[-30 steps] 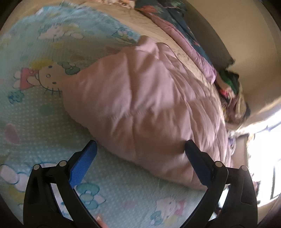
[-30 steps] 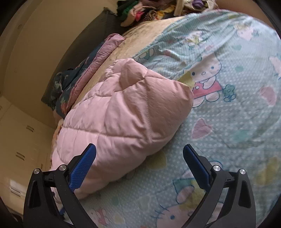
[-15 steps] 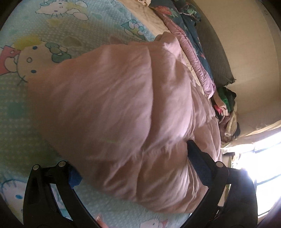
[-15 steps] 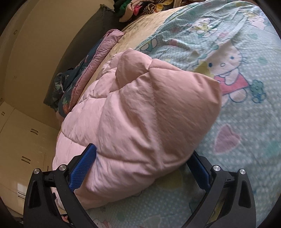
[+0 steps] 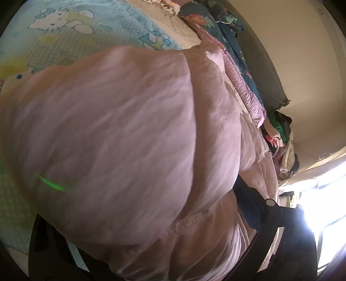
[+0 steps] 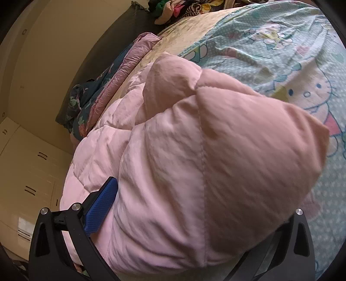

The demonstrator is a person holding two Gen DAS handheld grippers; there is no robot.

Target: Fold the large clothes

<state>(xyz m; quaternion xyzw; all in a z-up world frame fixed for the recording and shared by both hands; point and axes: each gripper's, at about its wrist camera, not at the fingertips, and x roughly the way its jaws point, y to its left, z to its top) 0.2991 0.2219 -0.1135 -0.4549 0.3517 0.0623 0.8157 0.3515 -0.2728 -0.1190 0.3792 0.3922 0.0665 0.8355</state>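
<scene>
Both claws, left [image 5: 149, 248] and right [image 6: 201, 220], have closed in wide around the quilt [image 6: 194, 162]; grasp step, next I pinch its edge.

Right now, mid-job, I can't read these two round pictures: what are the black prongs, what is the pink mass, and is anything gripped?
Each picture comes from a fisheye camera on a handheld two-finger gripper, looking along its fingers. One view is from the left gripper, the other from the right gripper. The black prongs with blue pads are the fingers. The pink mass is a quilted pink jacket lying on a Hello Kitty bedsheet. In both views the jaws stand wide apart with the jacket bulging between them; nothing looks clamped. Other bedding and a pile of clothes sit beyond.
</scene>
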